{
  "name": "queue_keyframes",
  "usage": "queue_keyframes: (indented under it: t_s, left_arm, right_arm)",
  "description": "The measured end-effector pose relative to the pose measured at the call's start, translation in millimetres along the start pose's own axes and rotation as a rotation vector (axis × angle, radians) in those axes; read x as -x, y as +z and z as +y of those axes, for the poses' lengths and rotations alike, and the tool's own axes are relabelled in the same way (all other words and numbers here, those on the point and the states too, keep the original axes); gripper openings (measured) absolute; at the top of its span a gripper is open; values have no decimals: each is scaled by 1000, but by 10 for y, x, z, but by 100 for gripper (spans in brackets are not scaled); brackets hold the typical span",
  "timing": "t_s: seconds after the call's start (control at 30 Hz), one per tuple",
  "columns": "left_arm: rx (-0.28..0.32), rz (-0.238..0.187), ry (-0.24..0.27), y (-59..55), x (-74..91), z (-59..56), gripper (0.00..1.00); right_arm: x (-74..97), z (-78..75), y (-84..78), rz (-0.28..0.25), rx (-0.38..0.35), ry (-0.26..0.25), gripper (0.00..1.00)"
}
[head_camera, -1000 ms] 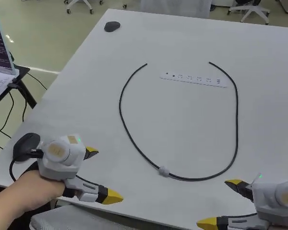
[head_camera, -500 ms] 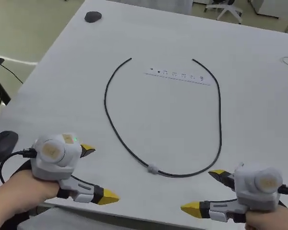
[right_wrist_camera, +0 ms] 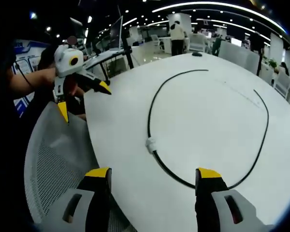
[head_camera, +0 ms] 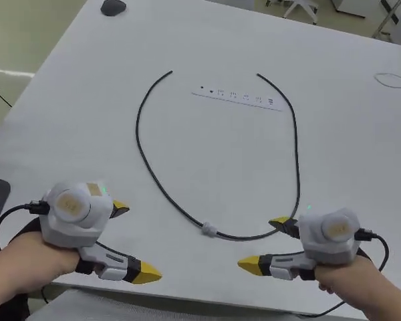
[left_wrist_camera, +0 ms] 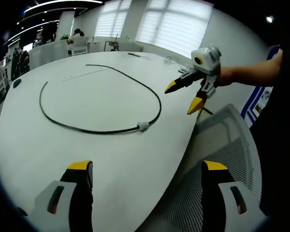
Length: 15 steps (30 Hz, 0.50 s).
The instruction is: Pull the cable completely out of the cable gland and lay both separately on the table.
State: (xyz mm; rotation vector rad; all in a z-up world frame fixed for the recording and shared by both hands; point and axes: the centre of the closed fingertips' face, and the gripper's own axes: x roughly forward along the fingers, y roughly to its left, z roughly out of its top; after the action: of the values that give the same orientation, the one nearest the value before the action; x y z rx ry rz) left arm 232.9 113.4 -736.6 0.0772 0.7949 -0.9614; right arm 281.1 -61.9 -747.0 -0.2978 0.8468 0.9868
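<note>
A long black cable [head_camera: 142, 155] lies on the white table [head_camera: 67, 100] in a wide U, both ends pointing away from me. A small grey cable gland [head_camera: 208, 230] sits threaded on it at the bottom of the loop, also visible in the gripper views [left_wrist_camera: 143, 126] [right_wrist_camera: 150, 144]. My left gripper [head_camera: 134, 242] hovers open at the table's near edge, left of the gland, jaws empty. My right gripper [head_camera: 264, 242] hovers open to the gland's right, just above the cable [right_wrist_camera: 160, 164], holding nothing.
A white power strip [head_camera: 237, 97] lies inside the loop near the cable's far ends. A dark mouse [head_camera: 111, 7] rests at the far left corner. A thin wire [head_camera: 393, 80] lies at the far right. A mesh chair [left_wrist_camera: 222, 159] stands below the near edge.
The head camera has swung down and right. My right gripper has moved up and left toward the cable's low bend. The left gripper has held its place; the cable has not moved.
</note>
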Motion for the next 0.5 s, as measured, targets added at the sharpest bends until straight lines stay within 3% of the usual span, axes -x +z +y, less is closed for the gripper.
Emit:
queue_keyframes:
  t_s: [0.2,0.37,0.5]
  left_arm:
    - [17,-6,-26,-33,-22,-54,91]
    - [25,-4,-27,-33,-40,-30,91]
    - [28,-7,-29,-24,-49,2,90]
  right_arm:
    - [-224,-28,125,23,41,6,54]
    - [-396,-32,104,80,98,34,49]
    - [-507,-67,108,100,93,55,46]
